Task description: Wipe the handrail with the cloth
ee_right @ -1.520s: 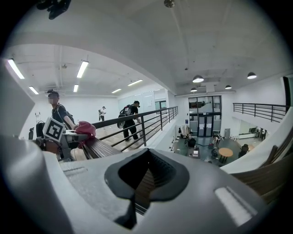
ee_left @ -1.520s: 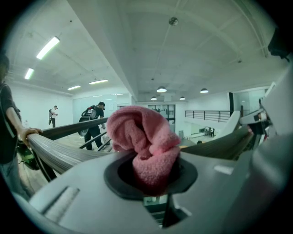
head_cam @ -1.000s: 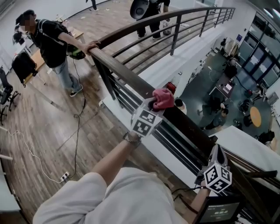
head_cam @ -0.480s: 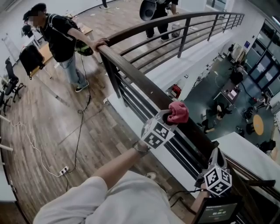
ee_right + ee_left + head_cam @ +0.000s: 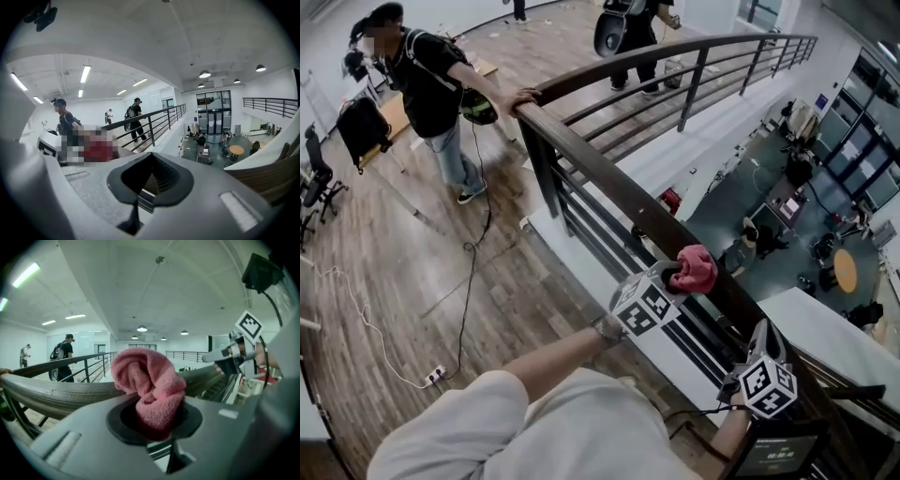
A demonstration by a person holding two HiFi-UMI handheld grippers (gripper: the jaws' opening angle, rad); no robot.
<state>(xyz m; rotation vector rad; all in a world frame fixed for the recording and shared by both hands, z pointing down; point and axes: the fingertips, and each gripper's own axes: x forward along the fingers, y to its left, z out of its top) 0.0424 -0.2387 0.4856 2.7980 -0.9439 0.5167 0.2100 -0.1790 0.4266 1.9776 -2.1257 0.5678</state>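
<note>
I count two hand-held grippers, one cloth and one long curved handrail (image 5: 600,169) running from the near right to the far side of the walkway. In the head view two other people stand on the wooden floor beyond it: one person (image 5: 422,84) at the far left with a hand resting on the rail top, another (image 5: 628,28) at the far end.

The left hand-held gripper (image 5: 675,277) is clenched on the pink cloth (image 5: 696,267). In its own view the cloth (image 5: 150,385) is pinched at its lower part between the jaws of that hand-held gripper (image 5: 154,420), and the rest bunches up above them in a loose wad. The wad sits on the top of the dark handrail (image 5: 61,397), at the near stretch of it (the part close to my rig).

The right hand-held gripper (image 5: 766,330) hangs further near and right, well apart from the cloth, just beside the rail's lowest visible end. Its jaws meet along their seam with nothing between them (image 5: 150,183). From the left gripper view it shows at the right (image 5: 220,354).
</note>
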